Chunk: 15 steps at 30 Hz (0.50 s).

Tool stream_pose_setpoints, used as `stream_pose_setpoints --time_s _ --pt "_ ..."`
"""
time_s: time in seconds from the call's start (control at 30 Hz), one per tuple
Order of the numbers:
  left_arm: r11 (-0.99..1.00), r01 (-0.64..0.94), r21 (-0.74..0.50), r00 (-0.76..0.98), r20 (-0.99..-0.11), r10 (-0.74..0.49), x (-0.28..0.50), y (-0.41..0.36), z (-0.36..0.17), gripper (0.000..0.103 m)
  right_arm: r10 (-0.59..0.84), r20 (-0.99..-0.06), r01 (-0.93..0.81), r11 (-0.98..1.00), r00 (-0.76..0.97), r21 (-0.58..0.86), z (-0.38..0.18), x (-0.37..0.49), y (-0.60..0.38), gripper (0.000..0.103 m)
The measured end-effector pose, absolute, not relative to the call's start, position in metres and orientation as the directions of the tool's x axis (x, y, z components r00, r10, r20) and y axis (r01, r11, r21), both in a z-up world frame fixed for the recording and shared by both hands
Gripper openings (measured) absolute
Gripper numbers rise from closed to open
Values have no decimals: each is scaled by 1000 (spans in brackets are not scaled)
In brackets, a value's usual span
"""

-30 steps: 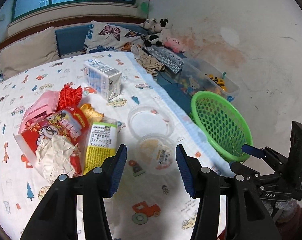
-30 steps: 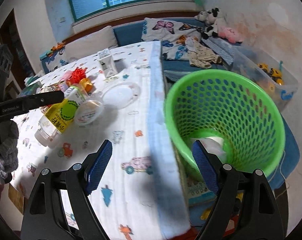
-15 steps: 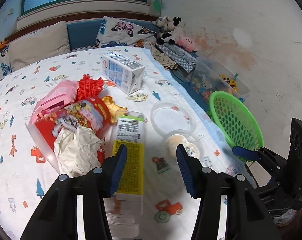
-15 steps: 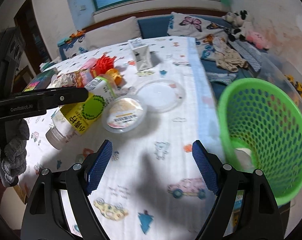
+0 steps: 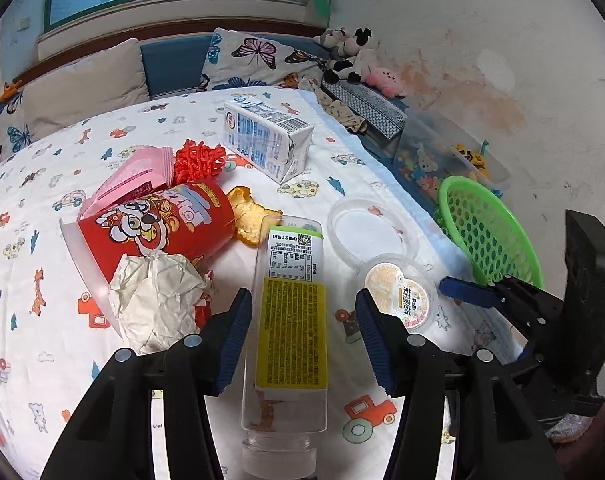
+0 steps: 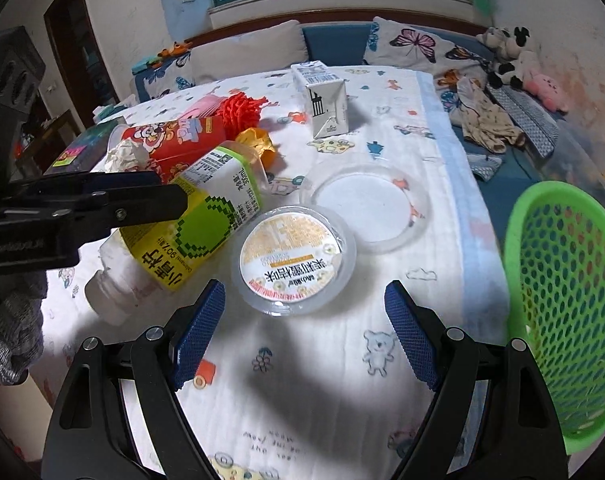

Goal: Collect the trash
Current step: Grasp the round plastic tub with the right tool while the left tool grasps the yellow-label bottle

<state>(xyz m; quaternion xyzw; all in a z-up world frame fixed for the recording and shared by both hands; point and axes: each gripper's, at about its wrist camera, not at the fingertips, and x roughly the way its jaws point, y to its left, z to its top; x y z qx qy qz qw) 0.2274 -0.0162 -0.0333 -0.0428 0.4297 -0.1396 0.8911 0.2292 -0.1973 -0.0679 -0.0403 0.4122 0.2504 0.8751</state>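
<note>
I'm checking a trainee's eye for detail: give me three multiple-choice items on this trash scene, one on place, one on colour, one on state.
1. Where is the bottle?
A. between the left gripper fingers
B. in the basket
C. on the milk carton

2. What colour is the basket?
A. red
B. green
C. blue

3. How is the right gripper?
A. shut on the round tub
B. open
C. shut on the bottle

Answers:
1 A, the bottle lies on the table between the open fingers.
2 B, its mesh wall is green.
3 B, its fingers stand wide apart, holding nothing.
</note>
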Motion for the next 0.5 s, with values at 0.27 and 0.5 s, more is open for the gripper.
stream_pose_setpoints --time_s 0.27,0.5 --pt "956 224 -189 579 -763 -287 231 -18 -32 52 403 -748 -469 872 527 139 -73 243 -190 82" --pt "957 222 -184 553 -785 -279 238 -18 -37 52 395 -753 -476 871 527 123 -76 243 -185 75"
